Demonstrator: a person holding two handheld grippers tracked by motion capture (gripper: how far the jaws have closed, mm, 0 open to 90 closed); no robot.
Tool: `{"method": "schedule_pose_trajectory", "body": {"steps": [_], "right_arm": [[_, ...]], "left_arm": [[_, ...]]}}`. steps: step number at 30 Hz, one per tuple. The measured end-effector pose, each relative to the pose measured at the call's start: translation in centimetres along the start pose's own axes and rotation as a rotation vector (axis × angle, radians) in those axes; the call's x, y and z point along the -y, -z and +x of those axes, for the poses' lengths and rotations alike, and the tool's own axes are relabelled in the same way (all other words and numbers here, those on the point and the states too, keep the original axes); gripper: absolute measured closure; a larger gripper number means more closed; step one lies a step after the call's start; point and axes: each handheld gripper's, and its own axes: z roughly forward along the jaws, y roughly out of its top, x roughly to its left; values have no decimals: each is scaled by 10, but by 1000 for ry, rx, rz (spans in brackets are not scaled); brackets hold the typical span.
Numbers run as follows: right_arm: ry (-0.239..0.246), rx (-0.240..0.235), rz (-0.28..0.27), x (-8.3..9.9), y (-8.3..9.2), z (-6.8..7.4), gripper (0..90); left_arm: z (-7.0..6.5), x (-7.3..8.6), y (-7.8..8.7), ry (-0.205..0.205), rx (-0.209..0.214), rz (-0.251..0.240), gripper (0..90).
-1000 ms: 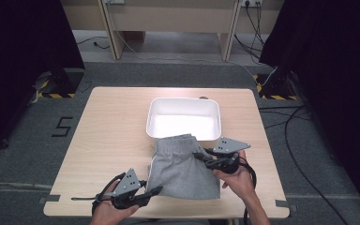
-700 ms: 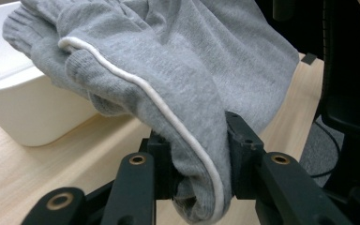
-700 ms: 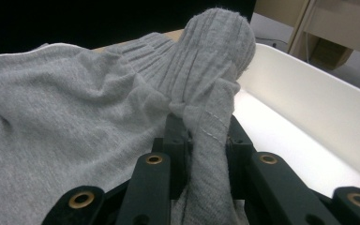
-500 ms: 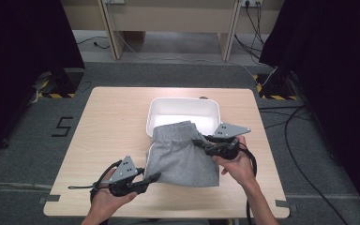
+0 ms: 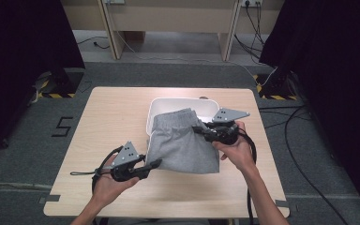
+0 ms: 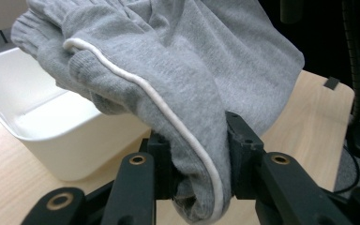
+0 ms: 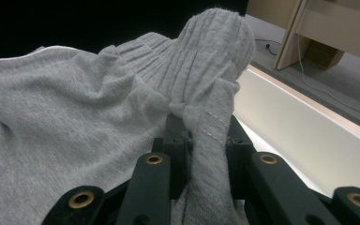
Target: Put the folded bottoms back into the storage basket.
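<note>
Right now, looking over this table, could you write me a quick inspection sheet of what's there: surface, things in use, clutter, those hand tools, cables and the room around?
Surface: light wooden table, bare around the work.
Job's things: folded grey garment held up between both tools, its ribbed waistband over the near rim of the white bin at the table's middle.
Clutter: nothing seen.
Grippers: left gripper shut on the garment's lower left corner; right gripper shut on the ribbed edge at the right.
Cables: black cable loops from the right gripper past the wrist; more cables lie on the floor at the right.
Surroundings: grey carpet, dark curtains at both sides, wooden furniture legs beyond, a floor mark shaped like a 5.
</note>
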Motion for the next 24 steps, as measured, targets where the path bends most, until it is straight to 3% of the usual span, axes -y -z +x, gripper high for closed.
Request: {"method": "schedule_pose_trajectory", "body": {"steps": [24], "right_arm": [[-68, 41, 46, -19, -40, -61, 767]], "left_arm": [[44, -30, -46, 36, -53, 27, 673]]}}
